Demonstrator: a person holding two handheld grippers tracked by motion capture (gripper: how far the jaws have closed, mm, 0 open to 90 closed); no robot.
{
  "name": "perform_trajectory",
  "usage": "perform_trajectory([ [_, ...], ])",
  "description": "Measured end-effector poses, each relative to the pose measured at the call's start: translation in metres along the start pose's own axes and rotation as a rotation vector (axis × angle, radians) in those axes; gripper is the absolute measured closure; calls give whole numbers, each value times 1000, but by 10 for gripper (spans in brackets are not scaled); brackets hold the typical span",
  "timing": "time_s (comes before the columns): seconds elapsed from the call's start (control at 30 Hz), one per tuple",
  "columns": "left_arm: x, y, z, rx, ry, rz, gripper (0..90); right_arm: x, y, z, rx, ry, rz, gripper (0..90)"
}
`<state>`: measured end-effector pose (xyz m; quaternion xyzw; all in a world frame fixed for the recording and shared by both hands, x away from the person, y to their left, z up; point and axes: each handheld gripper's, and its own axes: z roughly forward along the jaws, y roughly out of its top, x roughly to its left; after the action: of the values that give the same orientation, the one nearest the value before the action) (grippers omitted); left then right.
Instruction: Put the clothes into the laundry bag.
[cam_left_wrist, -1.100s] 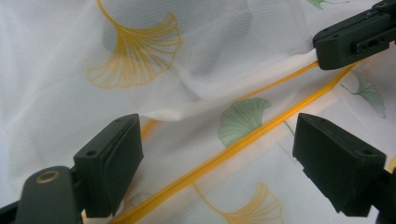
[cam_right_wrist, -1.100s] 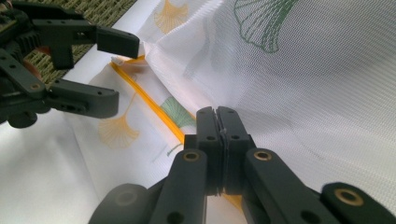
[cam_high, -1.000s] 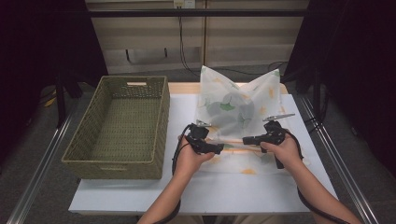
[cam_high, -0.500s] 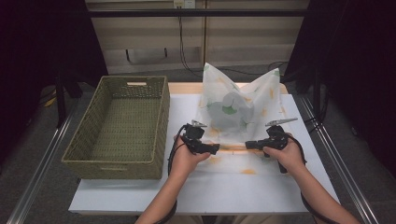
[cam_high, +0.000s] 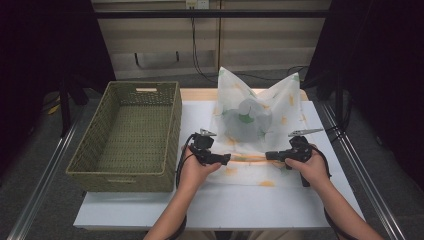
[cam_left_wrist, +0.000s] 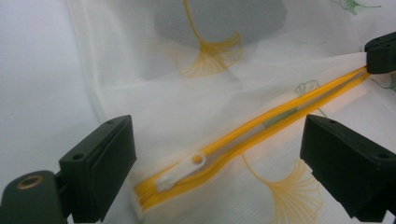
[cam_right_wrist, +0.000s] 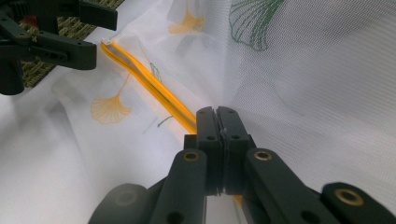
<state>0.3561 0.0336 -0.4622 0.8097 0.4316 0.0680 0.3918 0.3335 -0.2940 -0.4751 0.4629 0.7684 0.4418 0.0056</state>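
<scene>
The mesh laundry bag (cam_high: 257, 122) sat on the white table (cam_high: 250, 205), towards the far right part, its stuffed body propped up w/ two corners pointing up at the far edge and its flat mouth end lying towards the near edge. Along that mouth ran the yellow zipper (cam_left_wrist: 261, 128), long axis roughly parallel to the table's near edge, i.e. left-to-right between the two hands. The white zipper pull (cam_left_wrist: 180, 170) lay at the left end of the track, so the zip looked fully run to that side. Left gripper (cam_left_wrist: 219, 154) sat right over that end: jaws wide apart, just opened further, pull & track end lying between them but pads not touching either. Right gripper (cam_right_wrist: 217, 123) was at the opposite, right end of the zipper, jaws together and clamped on the bag fabric beside the track, keeping it taut. So the pull was nearest the left hand, directly ahead of its jaws; any next move on the pull would prob. be the left's, travelling along the track towards the right gripper. Wicker basket (cam_high: 130, 130) stood at the table's left edge, empty, well apart from the bag.
</scene>
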Motion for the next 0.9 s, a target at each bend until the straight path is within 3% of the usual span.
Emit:
perform_trajectory([
  [0.17, 3, -3, -3, 11, -10, -23, 103, -4, -1, -3, 3, -29, -12, 893],
  [0.6, 8, -9, -5, 49, -6, -32, 124, -8, -6, -8, -5, -35, 3, 893],
  [0.9, 10, -9, -9, 77, -39, -64, 220, -12, -8, -11, -17, -44, 13, 893],
])
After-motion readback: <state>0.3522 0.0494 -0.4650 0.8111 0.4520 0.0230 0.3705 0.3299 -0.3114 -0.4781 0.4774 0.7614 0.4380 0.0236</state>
